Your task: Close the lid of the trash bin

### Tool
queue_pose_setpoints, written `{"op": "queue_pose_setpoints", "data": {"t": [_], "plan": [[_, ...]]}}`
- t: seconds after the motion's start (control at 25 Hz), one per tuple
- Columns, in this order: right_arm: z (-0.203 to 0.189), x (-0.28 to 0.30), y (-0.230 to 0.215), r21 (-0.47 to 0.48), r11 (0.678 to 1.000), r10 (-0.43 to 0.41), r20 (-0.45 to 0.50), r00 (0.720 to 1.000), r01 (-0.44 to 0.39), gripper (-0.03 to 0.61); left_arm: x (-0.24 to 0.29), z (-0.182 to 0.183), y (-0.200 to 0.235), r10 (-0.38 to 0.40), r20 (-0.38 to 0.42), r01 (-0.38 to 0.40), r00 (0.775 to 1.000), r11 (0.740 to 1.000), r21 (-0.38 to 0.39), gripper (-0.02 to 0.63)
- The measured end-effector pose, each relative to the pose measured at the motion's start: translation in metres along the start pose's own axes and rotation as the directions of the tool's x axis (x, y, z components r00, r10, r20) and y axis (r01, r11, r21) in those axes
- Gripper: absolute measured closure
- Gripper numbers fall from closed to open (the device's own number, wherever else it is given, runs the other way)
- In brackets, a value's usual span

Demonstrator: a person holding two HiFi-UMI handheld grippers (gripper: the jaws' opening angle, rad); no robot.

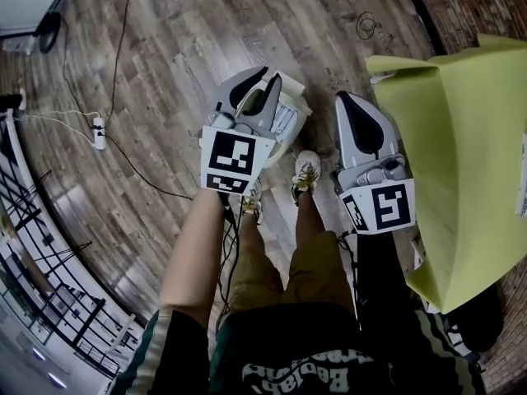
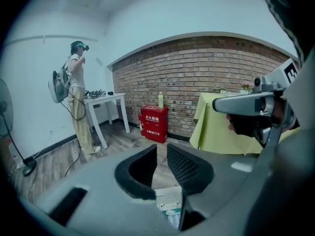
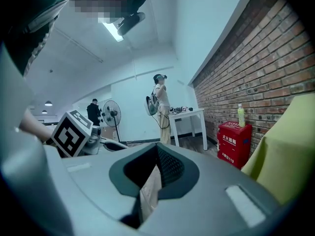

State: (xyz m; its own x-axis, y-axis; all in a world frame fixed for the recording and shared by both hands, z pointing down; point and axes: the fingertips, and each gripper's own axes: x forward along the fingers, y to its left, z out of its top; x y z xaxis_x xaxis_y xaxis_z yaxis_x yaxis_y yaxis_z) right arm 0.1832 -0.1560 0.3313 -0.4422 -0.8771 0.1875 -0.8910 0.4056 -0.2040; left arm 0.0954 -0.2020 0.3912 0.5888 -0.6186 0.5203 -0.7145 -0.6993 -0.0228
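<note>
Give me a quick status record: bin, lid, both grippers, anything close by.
bin: white, on the floor, under the left gripper
lid: not made out; trash shows in the bin, so likely open
left gripper: fingers apart, empty, above the bin
right gripper: fingers together, empty, right of the bin
table: yellow cloth, at right

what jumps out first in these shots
Two grey grippers with black-and-white marker cubes dominate the head view: the left gripper hangs over a white trash bin by the person's shoes, the right gripper beside a yellow-green tablecloth. In the left gripper view, a red box stands out against the brick wall.
</note>
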Motion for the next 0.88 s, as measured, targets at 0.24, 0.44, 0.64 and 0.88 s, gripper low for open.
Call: {"op": "queue_pose_setpoints", "data": {"t": [0.24, 0.44, 0.64, 0.88], "plan": [[-0.008, 0.005, 0.006, -0.005, 1.000, 0.018, -0.010, 1.000, -0.018, 0.566, 0.029, -0.027, -0.012, -0.053, -0.079, 0.052, 0.995, 0.999, -0.010, 0.514], [-0.021, 0.001, 0.009, -0.010, 0.999, 0.034, -0.029, 0.999, -0.035, 0.565, 0.050, -0.057, -0.011, -0.052, -0.172, 0.049, 0.984, 0.999, -0.017, 0.500], [-0.032, -0.004, 0.017, -0.014, 0.999, 0.052, -0.061, 0.997, -0.052, 0.565, 0.055, -0.082, -0.009, -0.050, -0.256, 0.040, 0.965, 0.998, -0.046, 0.489], [-0.038, -0.002, 0.023, -0.021, 0.997, 0.070, -0.084, 0.994, -0.072, 0.565, 0.048, -0.104, -0.006, -0.038, -0.292, 0.017, 0.956, 0.997, -0.075, 0.485]]}}
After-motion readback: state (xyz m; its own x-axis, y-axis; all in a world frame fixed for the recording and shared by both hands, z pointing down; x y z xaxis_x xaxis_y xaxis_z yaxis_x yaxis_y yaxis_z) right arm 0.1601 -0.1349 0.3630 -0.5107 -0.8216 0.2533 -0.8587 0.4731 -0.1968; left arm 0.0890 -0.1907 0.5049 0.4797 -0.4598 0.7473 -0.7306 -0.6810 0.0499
